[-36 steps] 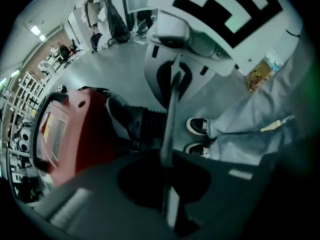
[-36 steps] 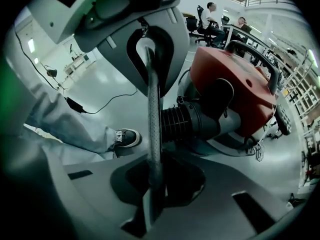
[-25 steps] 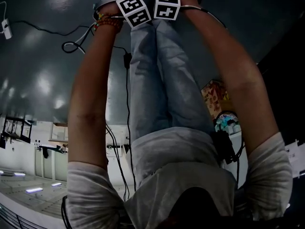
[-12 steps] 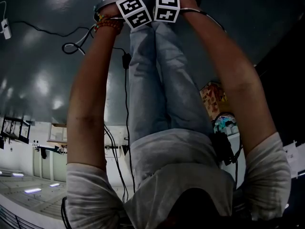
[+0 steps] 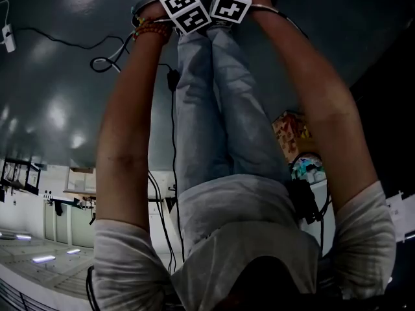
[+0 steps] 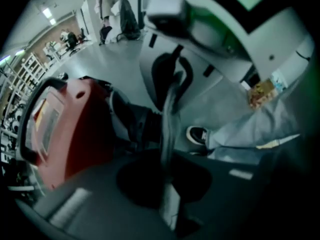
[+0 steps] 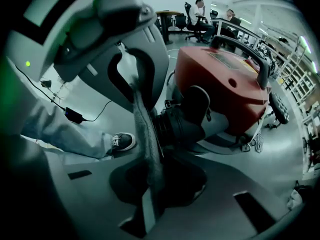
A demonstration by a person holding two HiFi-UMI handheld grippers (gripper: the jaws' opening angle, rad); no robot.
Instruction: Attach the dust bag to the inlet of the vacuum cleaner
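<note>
GRIP: dust bag (image 6: pixel 170 109) is pinched edge-on by left gripper (image 6: pixel 167 156) and right gripper (image 7: pixel 150 174) | WHY: sheet is held stretched between them, probably for lining up with black inlet (image 7: pixel 177 126) of red vacuum cleaner (image 7: pixel 225 89), just beside it | HIDDEN: bag's opening is not seen; contact with inlet cannot be judged; vacuum cleaner absent from head view

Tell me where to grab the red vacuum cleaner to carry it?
By the black handle arching over the red vacuum cleaner, from above: it stands clear of the body, leaving a gap for jaws.
</note>
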